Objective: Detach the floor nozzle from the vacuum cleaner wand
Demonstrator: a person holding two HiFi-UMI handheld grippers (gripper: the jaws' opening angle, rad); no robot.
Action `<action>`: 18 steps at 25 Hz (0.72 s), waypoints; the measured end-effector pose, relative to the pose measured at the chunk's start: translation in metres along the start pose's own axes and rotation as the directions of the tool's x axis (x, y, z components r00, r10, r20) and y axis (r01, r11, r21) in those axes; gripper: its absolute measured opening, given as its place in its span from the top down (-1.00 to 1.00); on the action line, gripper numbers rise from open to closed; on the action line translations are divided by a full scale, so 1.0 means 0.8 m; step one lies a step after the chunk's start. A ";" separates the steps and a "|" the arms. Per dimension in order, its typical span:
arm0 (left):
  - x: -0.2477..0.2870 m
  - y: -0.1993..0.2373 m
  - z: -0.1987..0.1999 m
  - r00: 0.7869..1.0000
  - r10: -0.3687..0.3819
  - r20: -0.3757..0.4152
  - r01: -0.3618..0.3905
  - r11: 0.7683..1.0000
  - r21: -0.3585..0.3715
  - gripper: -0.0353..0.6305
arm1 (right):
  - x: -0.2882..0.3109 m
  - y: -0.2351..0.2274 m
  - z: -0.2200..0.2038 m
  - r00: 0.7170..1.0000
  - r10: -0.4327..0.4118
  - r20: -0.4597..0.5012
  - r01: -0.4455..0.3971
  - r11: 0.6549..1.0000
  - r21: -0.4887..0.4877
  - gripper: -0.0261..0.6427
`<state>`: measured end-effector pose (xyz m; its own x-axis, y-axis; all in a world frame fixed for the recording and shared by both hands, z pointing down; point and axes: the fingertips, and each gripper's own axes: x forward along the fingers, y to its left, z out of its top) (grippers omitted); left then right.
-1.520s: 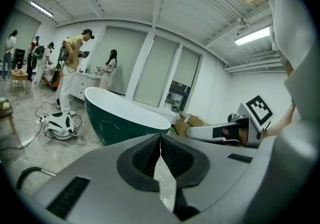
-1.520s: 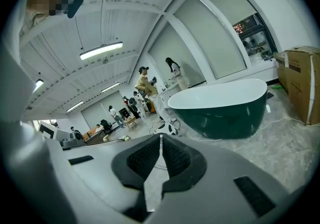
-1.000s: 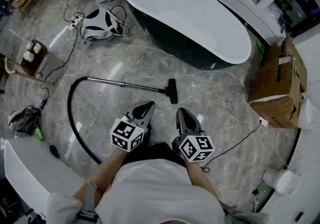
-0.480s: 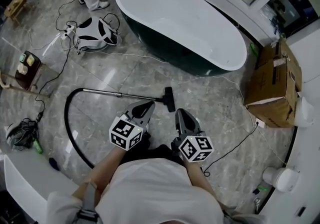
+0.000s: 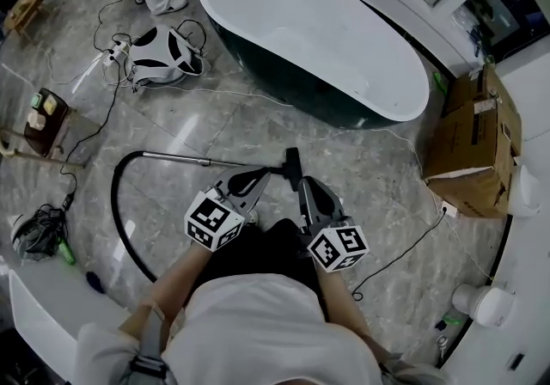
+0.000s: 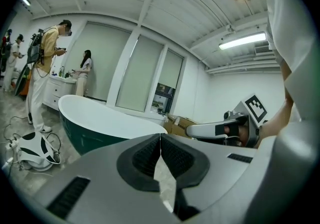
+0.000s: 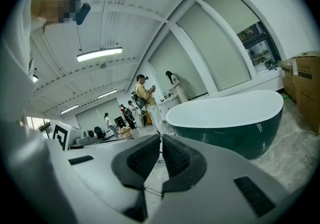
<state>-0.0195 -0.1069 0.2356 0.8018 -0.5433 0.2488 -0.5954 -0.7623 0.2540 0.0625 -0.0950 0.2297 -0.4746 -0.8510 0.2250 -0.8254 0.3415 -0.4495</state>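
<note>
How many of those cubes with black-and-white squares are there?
2. One cube rides on the left gripper, the other cube on the right gripper. None looks hidden.

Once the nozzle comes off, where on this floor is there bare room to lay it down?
Bare floor lies between the bathtub and the wand, and between the nozzle and the cardboard box, above a black cord. The left is crowded: a white machine, a stool, a cord bundle and the hose.
</note>
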 end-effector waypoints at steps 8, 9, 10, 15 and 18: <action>0.035 -0.005 -0.011 0.998 -0.050 -0.030 0.050 0.998 0.023 0.86 | -0.003 -0.061 0.000 0.998 -0.004 -0.058 0.003 1.000 -0.025 0.85; 0.040 -0.005 -0.013 0.998 -0.051 -0.036 0.052 0.998 0.025 0.86 | -0.002 -0.066 0.000 0.998 0.004 -0.066 -0.006 1.000 -0.027 0.85; 0.046 -0.004 -0.015 0.998 -0.050 -0.039 0.052 0.998 0.028 0.86 | -0.001 -0.071 0.000 0.997 0.015 -0.075 -0.018 0.999 -0.035 0.85; 0.077 0.011 -0.029 0.998 -0.039 -0.051 0.042 0.998 0.052 0.86 | 0.018 -0.099 -0.013 0.988 0.067 -0.142 -0.079 0.994 -0.079 0.85; 0.090 0.025 -0.045 0.997 -0.042 -0.057 0.045 0.998 0.052 0.86 | 0.039 -0.117 -0.023 0.983 0.082 -0.165 -0.101 0.989 -0.110 0.85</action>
<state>0.0246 -0.1484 0.2919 0.8218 -0.4900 0.2907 -0.5553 -0.8030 0.2163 0.1191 -0.1463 0.2945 -0.5847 -0.7426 0.3267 -0.8018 0.4674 -0.3724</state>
